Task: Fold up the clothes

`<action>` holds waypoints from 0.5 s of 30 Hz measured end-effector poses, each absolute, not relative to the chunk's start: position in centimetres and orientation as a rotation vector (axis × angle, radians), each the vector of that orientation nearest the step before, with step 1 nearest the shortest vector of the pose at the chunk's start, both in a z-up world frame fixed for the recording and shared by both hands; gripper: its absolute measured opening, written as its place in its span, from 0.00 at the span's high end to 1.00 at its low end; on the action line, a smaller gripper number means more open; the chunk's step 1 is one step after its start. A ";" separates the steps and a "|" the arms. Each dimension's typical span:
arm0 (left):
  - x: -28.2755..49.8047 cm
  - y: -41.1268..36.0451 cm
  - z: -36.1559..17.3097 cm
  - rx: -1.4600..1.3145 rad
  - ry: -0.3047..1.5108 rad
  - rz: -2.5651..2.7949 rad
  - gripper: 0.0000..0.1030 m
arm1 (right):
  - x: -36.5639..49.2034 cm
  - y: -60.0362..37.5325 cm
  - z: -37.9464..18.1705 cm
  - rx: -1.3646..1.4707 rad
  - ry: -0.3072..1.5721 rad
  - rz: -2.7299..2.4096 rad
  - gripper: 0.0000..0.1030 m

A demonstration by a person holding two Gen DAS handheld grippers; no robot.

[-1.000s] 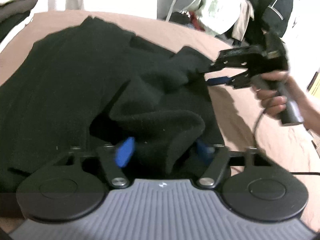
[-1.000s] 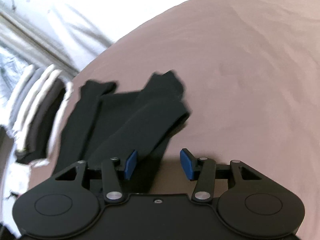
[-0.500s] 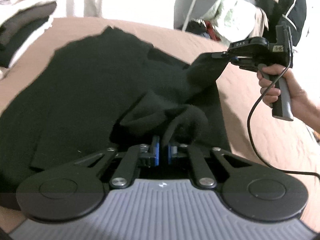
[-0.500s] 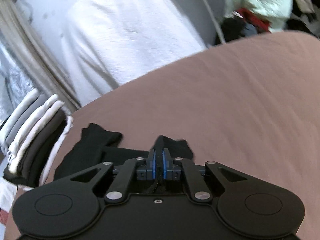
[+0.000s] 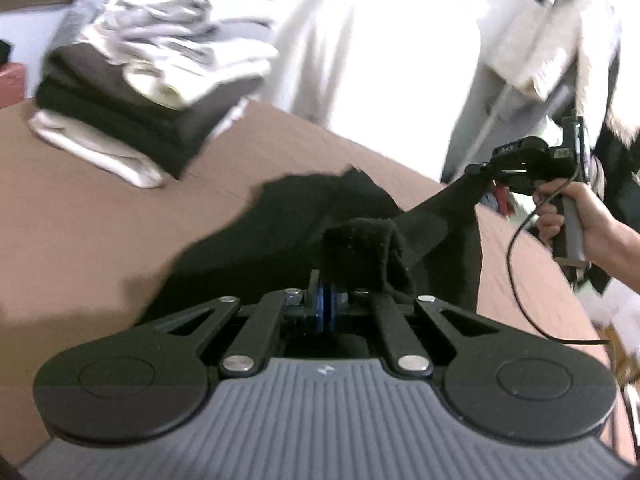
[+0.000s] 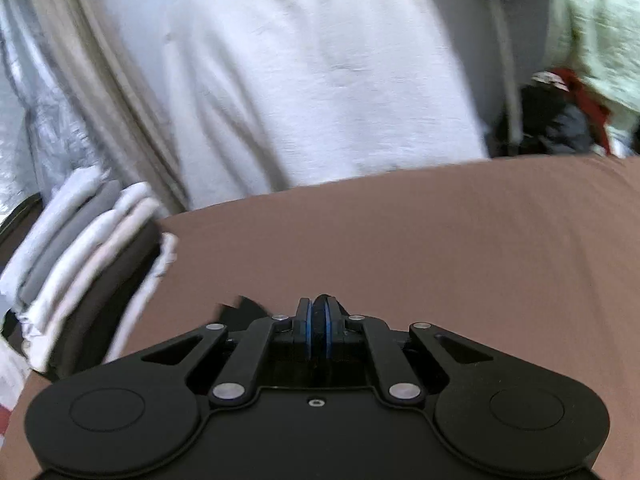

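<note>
A black garment (image 5: 304,220) hangs lifted above the brown bed (image 5: 92,232), stretched between both grippers. My left gripper (image 5: 325,300) is shut on a bunched black fold of it. My right gripper (image 6: 317,320) is shut on another edge; only a sliver of black cloth (image 6: 244,308) shows beside it. The right gripper also shows in the left wrist view (image 5: 480,170), held up at the right with the cloth pulled taut from it.
A stack of folded white, grey and dark clothes (image 5: 152,80) lies on the bed's far left; it also shows in the right wrist view (image 6: 76,264). A white hanging cloth (image 6: 320,80) and piled garments (image 6: 580,40) stand behind the bed.
Both grippers closed on the black garment and lifted it off the bed. Both views have tilted upward toward the back of the room.
</note>
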State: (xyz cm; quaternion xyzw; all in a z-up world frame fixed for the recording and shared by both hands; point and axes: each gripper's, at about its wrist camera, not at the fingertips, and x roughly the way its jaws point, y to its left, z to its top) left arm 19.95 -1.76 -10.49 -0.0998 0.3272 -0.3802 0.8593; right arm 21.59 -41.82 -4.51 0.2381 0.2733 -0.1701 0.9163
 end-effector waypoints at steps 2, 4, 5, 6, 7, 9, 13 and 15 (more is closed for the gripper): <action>20.5 -0.4 -10.9 -0.229 0.703 -0.758 0.97 | 24.1 -41.0 -3.8 0.463 0.566 -0.306 0.92; 21.4 0.4 -12.2 -0.213 0.745 -0.706 0.97 | 26.8 -40.3 -3.4 0.447 0.573 -0.271 0.92; 22.1 0.7 -13.2 -0.206 0.785 -0.669 0.97 | 28.0 -40.1 -3.6 0.451 0.585 -0.251 0.92; 22.9 1.1 -14.3 -0.211 0.836 -0.631 0.97 | 29.5 -39.9 -4.0 0.462 0.611 -0.224 0.91; 23.7 1.5 -15.5 -0.222 0.888 -0.595 0.97 | 30.4 -39.8 -4.5 0.471 0.620 -0.225 0.88; 25.2 2.2 -17.1 -0.241 0.955 -0.545 0.96 | 31.7 -39.5 -5.7 0.486 0.629 -0.229 0.83; 26.4 2.9 -18.0 -0.286 1.002 -0.551 0.95 | 30.7 -38.8 -8.8 0.512 0.631 -0.232 0.65; 26.5 3.0 -17.9 -0.288 1.009 -0.576 0.95 | 29.1 -38.4 -10.0 0.514 0.654 -0.202 0.64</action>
